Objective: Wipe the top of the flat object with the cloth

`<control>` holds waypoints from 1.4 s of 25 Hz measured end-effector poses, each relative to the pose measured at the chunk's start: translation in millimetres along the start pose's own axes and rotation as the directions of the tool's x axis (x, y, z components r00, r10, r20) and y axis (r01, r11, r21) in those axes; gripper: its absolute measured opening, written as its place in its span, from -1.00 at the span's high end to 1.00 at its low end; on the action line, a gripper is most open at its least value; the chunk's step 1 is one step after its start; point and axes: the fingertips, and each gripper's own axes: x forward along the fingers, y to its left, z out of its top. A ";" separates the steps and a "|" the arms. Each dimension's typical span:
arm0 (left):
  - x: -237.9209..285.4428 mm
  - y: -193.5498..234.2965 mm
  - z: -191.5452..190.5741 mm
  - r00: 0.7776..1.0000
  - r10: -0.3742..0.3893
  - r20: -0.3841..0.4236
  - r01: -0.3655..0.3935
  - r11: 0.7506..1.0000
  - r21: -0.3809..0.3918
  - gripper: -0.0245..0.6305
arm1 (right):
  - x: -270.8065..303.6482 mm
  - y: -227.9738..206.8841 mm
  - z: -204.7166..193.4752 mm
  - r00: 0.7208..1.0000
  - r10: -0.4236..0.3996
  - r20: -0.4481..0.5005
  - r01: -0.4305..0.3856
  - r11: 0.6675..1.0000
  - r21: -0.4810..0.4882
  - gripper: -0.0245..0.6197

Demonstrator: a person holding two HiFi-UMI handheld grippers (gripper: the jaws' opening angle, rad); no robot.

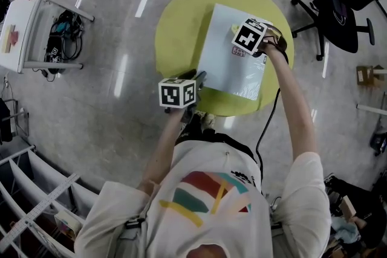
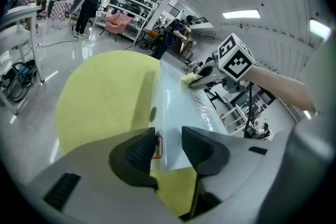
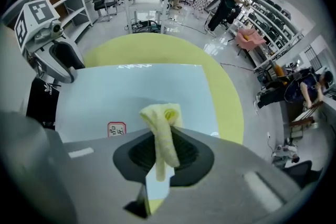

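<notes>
- The pale blue, glossy, flat rectangular board (image 1: 225,66) lies on the round yellow-green surface (image 1: 178,30). Its long axis runs from the surface's near edge towards its far edge, slightly slanted.
- The right tool (image 3: 161,157) is clamped on a pale yellow cloth (image 3: 160,118). A bunched wad of the cloth sticks out past its tips, pointing steeply down at the board's top.
- In the head view the cloth (image 1: 234,28) sits at the board's far right corner, just beyond a small red-bordered label (image 1: 239,50).
- From there, nearly the whole top lies towards the person and towards the board's left edge. I judge the strokes must run back along the long axis, then step across leftwards.
- The left tool (image 2: 168,136) is at the board's near left corner, jaws apart with that corner showing in the gap. No pad can be seen pinching it, so it looks like it is steadying the board rather than holding it.
- The right hand is the nearer one for wiping, and the two tools are well apart.
</notes>
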 end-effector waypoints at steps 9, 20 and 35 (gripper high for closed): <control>1.2 -1.0 0.9 1.000 0.005 0.010 -0.005 1.000 0.008 0.43 | -11.2 58.7 -6.5 0.998 0.064 0.021 -0.064 0.998 0.006 0.84; 5.5 -1.1 -4.3 1.000 -0.006 -0.006 0.006 1.000 0.011 0.43 | -18.4 116.5 -11.7 0.996 0.087 -0.008 -0.088 0.995 -0.048 0.84; 0.2 -2.0 0.1 1.000 -0.006 0.006 0.005 0.999 0.032 0.43 | -34.0 188.3 -13.6 0.993 0.113 -0.030 -0.114 0.992 -0.047 0.84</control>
